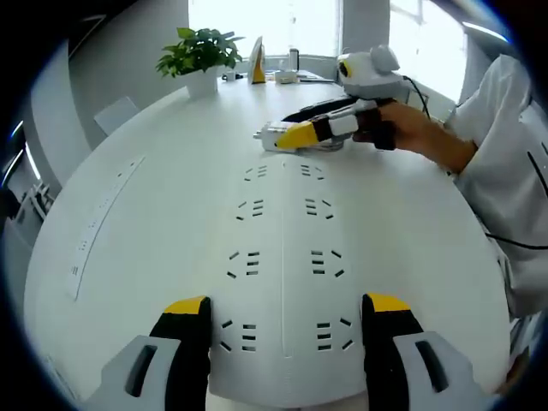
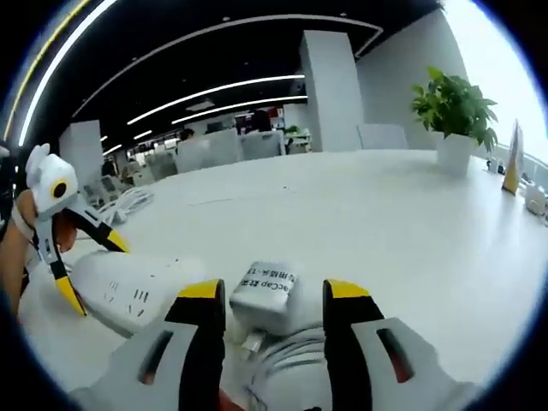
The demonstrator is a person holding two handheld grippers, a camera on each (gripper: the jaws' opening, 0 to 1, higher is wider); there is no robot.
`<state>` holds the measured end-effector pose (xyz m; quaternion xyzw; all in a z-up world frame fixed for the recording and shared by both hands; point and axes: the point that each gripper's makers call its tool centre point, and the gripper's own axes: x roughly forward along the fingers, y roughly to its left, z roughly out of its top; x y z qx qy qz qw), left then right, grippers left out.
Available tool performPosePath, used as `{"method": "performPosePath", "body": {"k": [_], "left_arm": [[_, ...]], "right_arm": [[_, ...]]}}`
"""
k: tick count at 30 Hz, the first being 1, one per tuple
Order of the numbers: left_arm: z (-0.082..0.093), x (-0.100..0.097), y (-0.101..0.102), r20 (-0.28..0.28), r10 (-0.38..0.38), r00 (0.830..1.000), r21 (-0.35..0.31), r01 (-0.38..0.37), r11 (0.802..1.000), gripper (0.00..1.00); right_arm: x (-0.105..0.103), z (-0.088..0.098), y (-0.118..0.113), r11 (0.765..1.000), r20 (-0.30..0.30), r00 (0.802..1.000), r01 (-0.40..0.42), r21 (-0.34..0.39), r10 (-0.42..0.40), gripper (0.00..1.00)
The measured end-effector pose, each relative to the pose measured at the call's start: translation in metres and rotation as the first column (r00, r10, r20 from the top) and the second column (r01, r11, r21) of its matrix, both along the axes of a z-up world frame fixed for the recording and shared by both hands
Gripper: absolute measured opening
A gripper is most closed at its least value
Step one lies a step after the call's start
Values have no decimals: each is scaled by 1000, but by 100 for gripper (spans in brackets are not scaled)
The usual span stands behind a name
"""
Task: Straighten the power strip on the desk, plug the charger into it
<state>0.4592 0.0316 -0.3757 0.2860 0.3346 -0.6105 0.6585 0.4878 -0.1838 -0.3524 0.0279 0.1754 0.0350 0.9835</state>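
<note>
A wide white power strip [image 1: 282, 257] with two rows of sockets lies on the white desk and runs away from me. My left gripper [image 1: 287, 305] is open, its yellow-tipped jaws close on either side of the strip's near end. A small white charger [image 2: 264, 289] with a printed label lies on the desk past the strip's far end. My right gripper [image 2: 274, 291] is open with the charger between its jaws, a gap showing on the right side. The right gripper [image 1: 287, 128] reaches in from the right, held by a hand [image 1: 419, 133]. The left gripper [image 2: 94, 272] straddles the strip [image 2: 137, 287].
A coiled white cable [image 2: 287, 360] lies by the charger. A potted plant [image 1: 199, 53] and small desk items [image 1: 257, 64] stand at the far edge. A person's white sleeve [image 1: 505, 171] is at the right. A flush lid seam [image 1: 103, 214] runs along the desk's left.
</note>
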Motion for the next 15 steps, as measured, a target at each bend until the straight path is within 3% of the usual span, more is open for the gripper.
{"method": "performPosePath", "body": {"k": [6, 15], "left_arm": [[0, 0, 0, 1, -1, 1000, 1, 1, 1000, 73], [0, 0, 0, 1, -2, 1000, 1, 2, 1000, 73]], "right_arm": [[2, 0, 4, 1000, 7, 1000, -10, -12, 10, 34], [3, -1, 5, 999, 7, 1000, -19, -42, 20, 33]]}}
